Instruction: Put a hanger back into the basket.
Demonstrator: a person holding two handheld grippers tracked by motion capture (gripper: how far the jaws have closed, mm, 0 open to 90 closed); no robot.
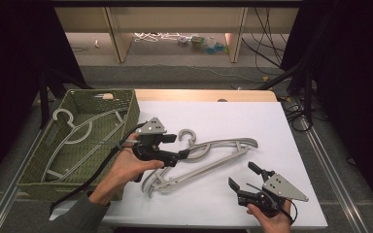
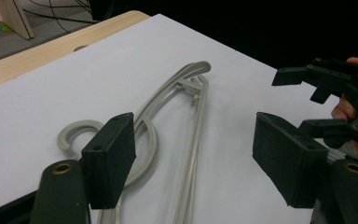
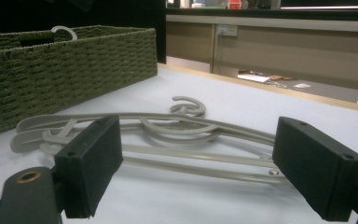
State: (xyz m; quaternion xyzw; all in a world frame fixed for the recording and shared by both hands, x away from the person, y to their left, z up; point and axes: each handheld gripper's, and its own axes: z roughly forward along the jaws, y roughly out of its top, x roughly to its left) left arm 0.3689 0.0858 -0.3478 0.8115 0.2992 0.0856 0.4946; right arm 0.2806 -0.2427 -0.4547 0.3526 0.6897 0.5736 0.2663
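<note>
We see two grey plastic clothes hangers [image 1: 209, 158] lying stacked on the white table sheet [image 1: 252, 121], their hooks near the middle of the table and their long arms fanning toward the near edge. Our left gripper [image 1: 175, 148] hovers just over the hook end with its black padded jaws spread wide and holding nothing; in the left gripper view the curved hook [image 2: 77, 135] sits beside the left pad [image 2: 109, 161], not between the jaws. Our right gripper [image 1: 243, 177] rests low near the front right edge of the sheet, jaws likewise parted and empty, just short of the hangers' far end; its own view looks along the table at the hangers [image 3: 168, 140] lying flat between its pads.

To the left stands a green woven rectangular basket [image 1: 126, 114], coarse in weave, with another grey hanger [image 1: 77, 136] inside, its hook poking over the rim. The basket's right wall sits close behind the left hand [image 1: 126, 167], hemming in that side. A black cable [image 1: 97, 172] trails from the left gripper across the basket's corner.

The hangers are smooth, thin and ribbed. The sheet to the right of and beyond them lies open, bordered by a bare wooden strip [image 1: 204, 94] at the far edge.
</note>
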